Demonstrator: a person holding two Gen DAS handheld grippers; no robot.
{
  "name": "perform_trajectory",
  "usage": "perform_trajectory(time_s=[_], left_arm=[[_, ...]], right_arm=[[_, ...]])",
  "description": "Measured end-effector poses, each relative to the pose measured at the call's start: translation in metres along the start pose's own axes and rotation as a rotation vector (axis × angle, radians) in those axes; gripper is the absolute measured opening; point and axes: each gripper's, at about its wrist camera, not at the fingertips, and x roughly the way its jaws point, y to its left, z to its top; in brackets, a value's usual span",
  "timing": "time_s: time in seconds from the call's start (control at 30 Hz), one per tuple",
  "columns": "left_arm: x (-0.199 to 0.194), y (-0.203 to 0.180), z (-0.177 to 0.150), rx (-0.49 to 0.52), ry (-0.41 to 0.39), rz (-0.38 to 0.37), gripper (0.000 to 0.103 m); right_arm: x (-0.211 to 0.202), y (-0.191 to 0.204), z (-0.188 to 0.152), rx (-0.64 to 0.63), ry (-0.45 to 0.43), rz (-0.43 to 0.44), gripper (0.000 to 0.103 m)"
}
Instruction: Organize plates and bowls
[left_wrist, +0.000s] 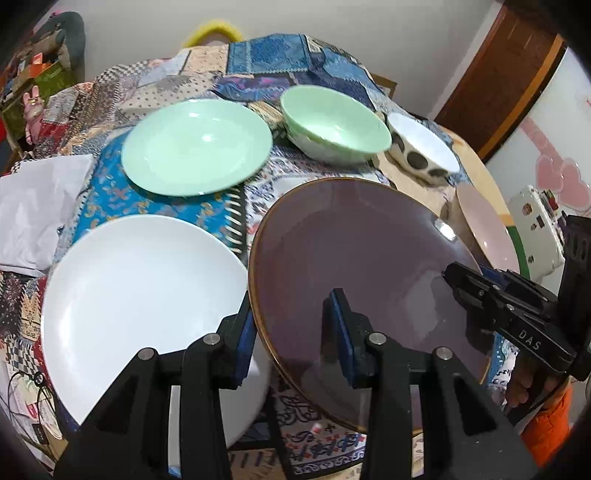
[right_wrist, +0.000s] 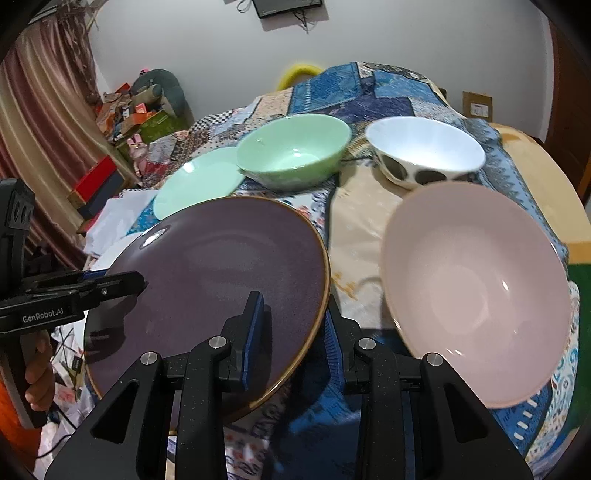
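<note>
Both the left gripper (left_wrist: 291, 325) and right gripper (right_wrist: 293, 328) straddle opposite rims of the tilted purple plate (left_wrist: 354, 266), jaws part-open around it; a pink bowl (right_wrist: 476, 291) lies just right of it.

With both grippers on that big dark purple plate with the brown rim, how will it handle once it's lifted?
The dark purple glazed plate looks rigid ceramic, so probably heavy and breakable. Its glossy highlight suggests slippery glaze. The left gripper and right gripper straddle opposite rim edges; it may tilt unless both rise together.
</note>
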Motion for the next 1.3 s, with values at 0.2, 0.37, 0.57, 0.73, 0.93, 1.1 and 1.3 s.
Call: perform_trajectory(time_s=[0.2,0.37,0.57,0.73,0.93,1.1,1.3], left_arm=[[0.014,-0.005,-0.002,-0.014,0.034,-0.005,0.038],[0.022,-0.008,-0.004,-0.016,0.05,-0.009,0.038],[0.034,-0.017,-0.009,0.018,0.066,0.007,0.038],[0.038,-0.013,-0.008,-0.01,0.075,-0.009,0.038],[0.034,-0.014,-0.009,-0.002,0.069,0.009,0.038],[0.018,-0.016,-0.009,0.017,0.026,0.042,0.038],[-0.005,-0.009,-0.009,0.004,-0.015,0.072,0.041]], right_arm=[[-0.003,-0.005,-0.012,-0.004,0.005,-0.026,0.028],[-0.004,-0.009,-0.017,0.006,0.005,-0.042,0.028],[0.004,-0.023,-0.022,0.072,0.035,-0.04,0.028],[0.003,-0.022,-0.022,0.071,0.039,-0.047,0.028],[0.001,-0.019,-0.022,0.071,0.046,-0.049,0.028],[-0.005,-0.015,-0.024,0.049,0.048,-0.072,0.028],[-0.018,-0.01,-0.02,0.03,0.018,-0.088,0.031]])
